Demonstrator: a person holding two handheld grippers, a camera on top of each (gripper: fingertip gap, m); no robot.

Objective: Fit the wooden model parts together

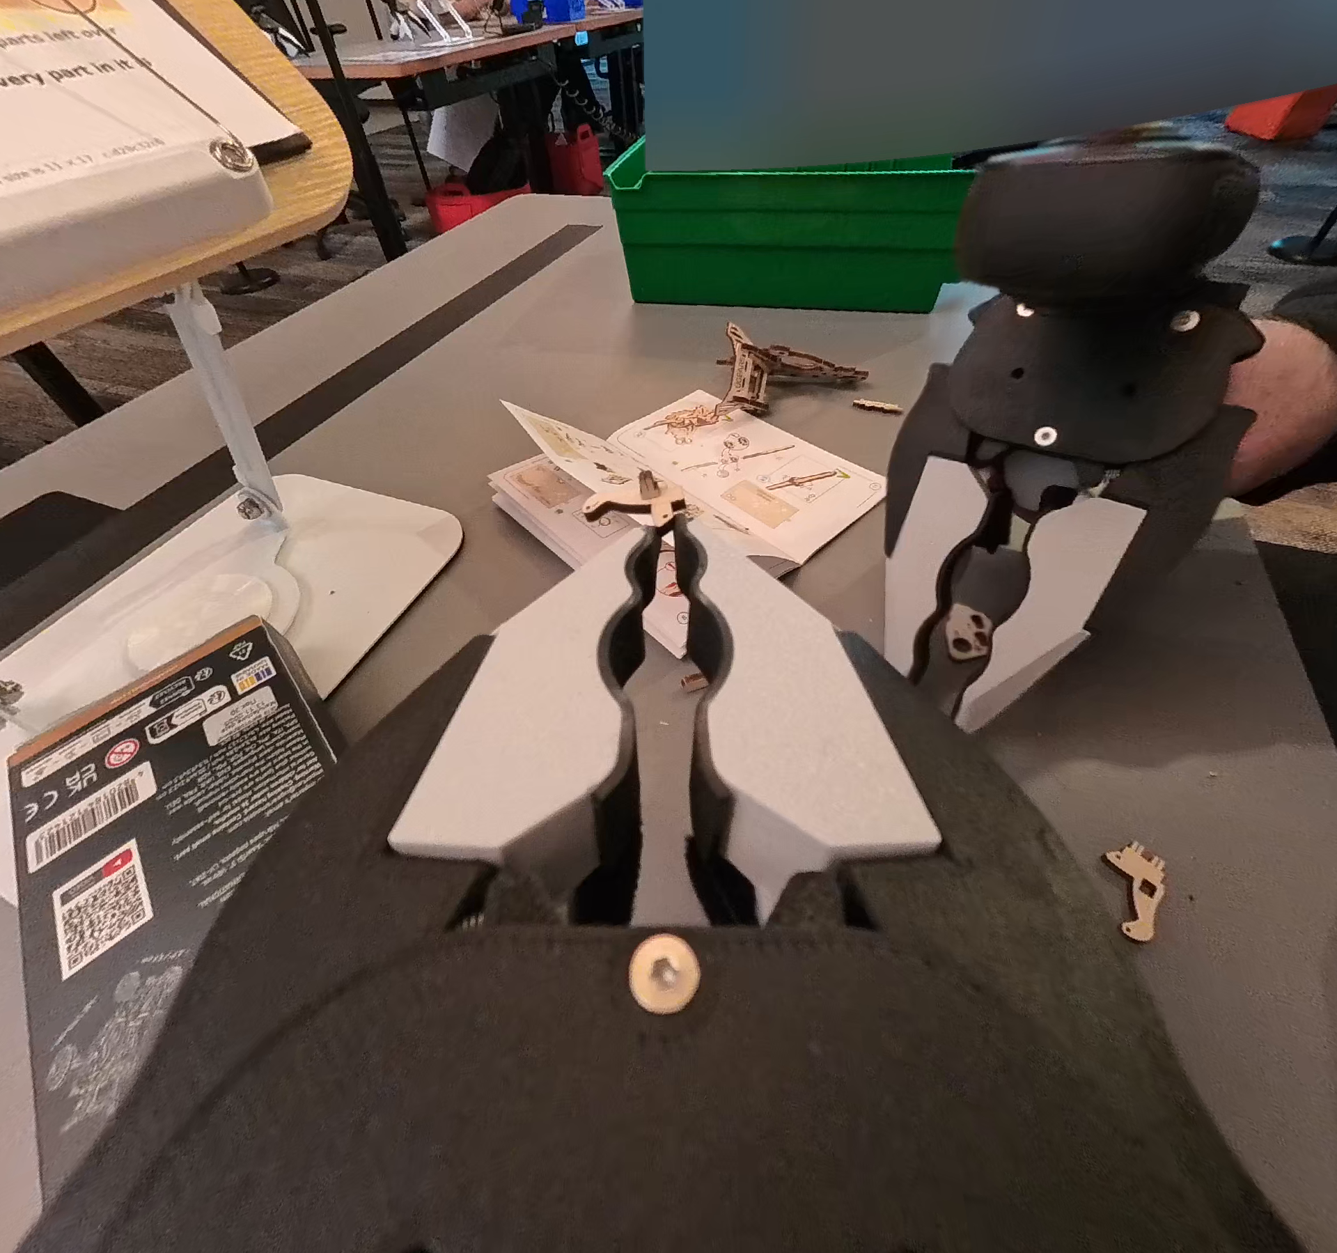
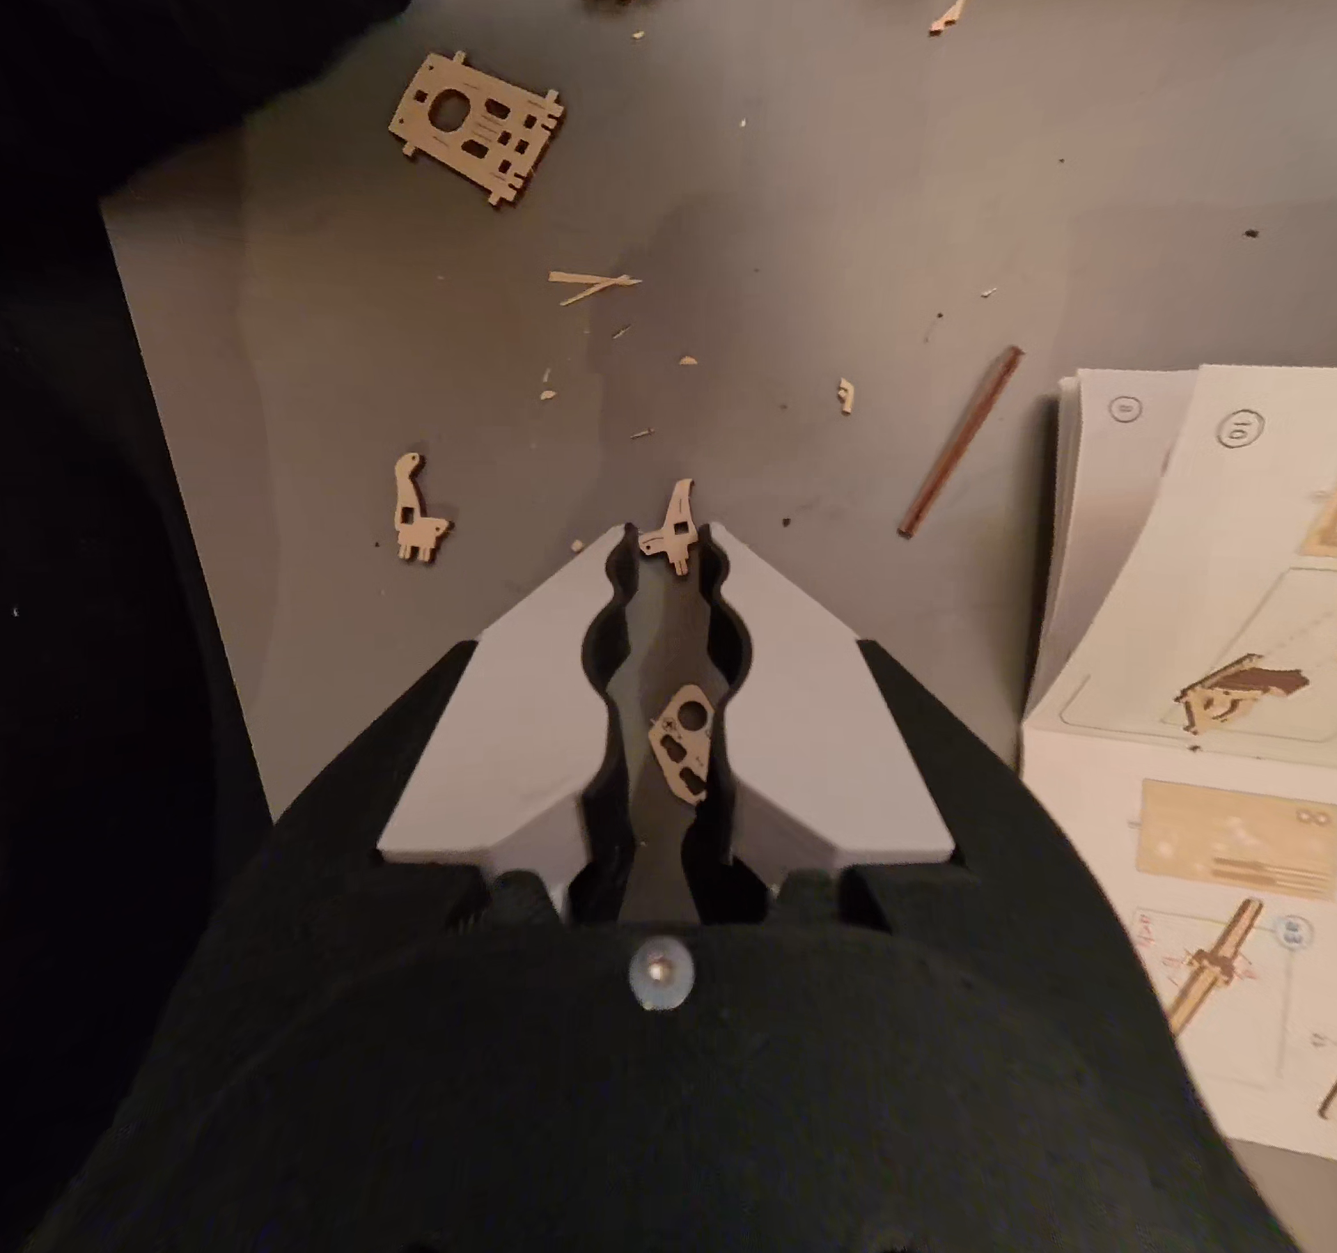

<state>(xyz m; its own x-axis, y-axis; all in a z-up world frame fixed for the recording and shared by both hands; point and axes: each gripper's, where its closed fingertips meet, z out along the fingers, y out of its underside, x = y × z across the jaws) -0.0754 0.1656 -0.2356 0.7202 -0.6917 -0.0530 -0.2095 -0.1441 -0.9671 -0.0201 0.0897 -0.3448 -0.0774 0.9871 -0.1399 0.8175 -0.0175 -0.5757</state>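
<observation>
- Left gripper (image 1: 664,520) pinches a small joined part (image 1: 637,498) at its fingertips; a shallow hold, so it may twist out.
- Right gripper (image 2: 669,542), slightly spread, traps a plate (image 2: 684,741) between its fingers; the plate may drop to the surface (image 2: 796,205).

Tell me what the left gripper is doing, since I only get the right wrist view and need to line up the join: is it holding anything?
Observer: Yes, the left gripper is shut on a small wooden piece, pinched at its fingertips.
Operator: Where is that piece?
Observer: In the left wrist view it shows over the open instruction booklet; I cannot tell its height.
Operator: Is there a built-up model anywhere?
Observer: A partly built wooden model lies beyond the booklet, in front of a green bin.
</observation>
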